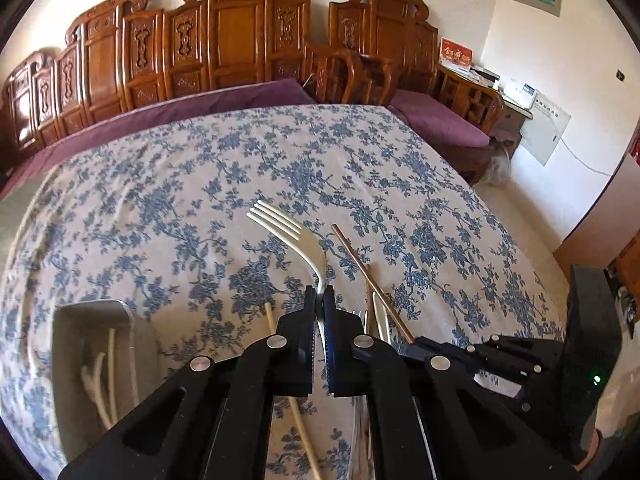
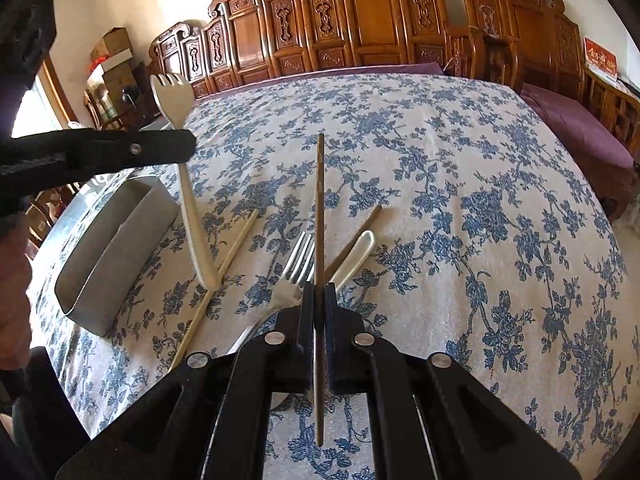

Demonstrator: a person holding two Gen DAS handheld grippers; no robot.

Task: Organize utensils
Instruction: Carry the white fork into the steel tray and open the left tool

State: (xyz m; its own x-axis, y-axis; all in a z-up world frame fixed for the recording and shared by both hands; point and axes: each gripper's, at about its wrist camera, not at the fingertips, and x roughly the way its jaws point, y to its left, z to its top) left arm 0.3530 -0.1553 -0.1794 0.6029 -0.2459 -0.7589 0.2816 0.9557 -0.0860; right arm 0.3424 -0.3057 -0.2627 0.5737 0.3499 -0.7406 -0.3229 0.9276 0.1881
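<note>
My left gripper (image 1: 319, 300) is shut on a silver fork (image 1: 288, 232), held above the table with tines pointing away; it also shows in the right wrist view (image 2: 188, 200), gripped near the head. My right gripper (image 2: 319, 296) is shut on a brown chopstick (image 2: 319, 200), seen also in the left wrist view (image 1: 368, 272). A metal utensil box (image 2: 116, 248) stands at the left and holds pale utensils (image 1: 102, 376). On the cloth lie a second fork (image 2: 294, 268), a pale chopstick (image 2: 224, 268), a second brown chopstick (image 2: 356, 236) and a silver handle (image 2: 356, 256).
The table wears a blue floral cloth (image 2: 460, 220). Carved wooden benches (image 1: 224, 40) with purple cushions (image 1: 436, 120) line the far side. A person's hand (image 2: 12, 272) is at the left edge. Boxes (image 2: 112, 52) are stacked at the far left.
</note>
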